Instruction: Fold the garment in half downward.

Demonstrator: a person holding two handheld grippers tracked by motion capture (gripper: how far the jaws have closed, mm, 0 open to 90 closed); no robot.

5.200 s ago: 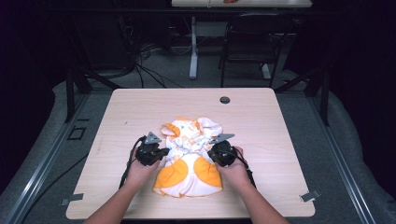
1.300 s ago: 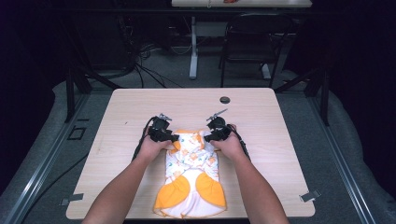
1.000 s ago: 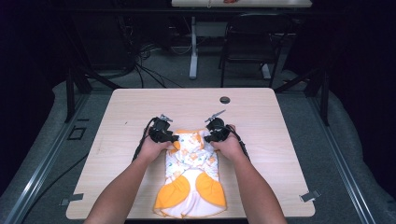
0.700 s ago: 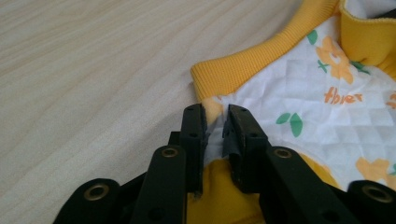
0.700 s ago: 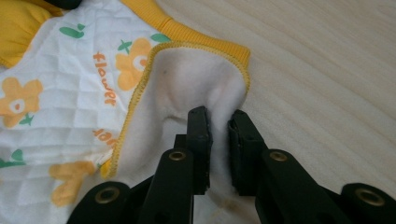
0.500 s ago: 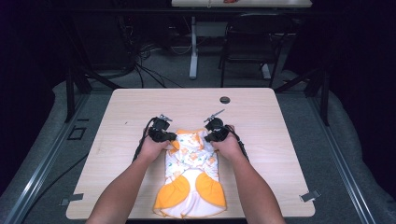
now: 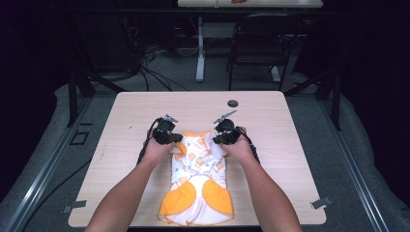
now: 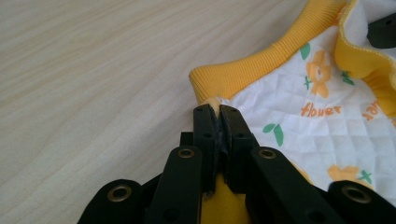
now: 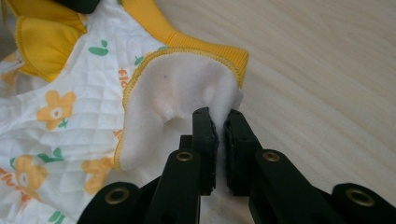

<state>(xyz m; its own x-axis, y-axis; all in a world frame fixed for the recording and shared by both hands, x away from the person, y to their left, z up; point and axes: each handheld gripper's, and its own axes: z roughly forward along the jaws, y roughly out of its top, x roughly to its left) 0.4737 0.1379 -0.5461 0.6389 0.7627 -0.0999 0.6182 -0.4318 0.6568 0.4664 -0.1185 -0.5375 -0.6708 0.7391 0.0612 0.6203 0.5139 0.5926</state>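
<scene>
On the light wooden table (image 7: 145, 193) a small quilted garment (image 7: 198, 181) lies stretched out lengthwise, white with orange flowers and yellow-orange trim, its two orange rounded panels at the near edge and its far end toward the middle of the table. The left gripper (image 7: 173, 138) is at the garment's far left corner, and in the left gripper view its jaws are pressed together on the fabric right where the yellow ribbed cuff (image 8: 261, 74) meets the quilted white. The right gripper (image 7: 221, 139) is at the far right corner, and in the right gripper view its jaws are clamped on a fold of fleecy white lining (image 9: 182, 98) edged with yellow stitching. Both forearms reach in from the near side, one along each side of the garment. A small dark round disc (image 7: 233, 103) sits near the table's far edge, well apart from the garment.
</scene>
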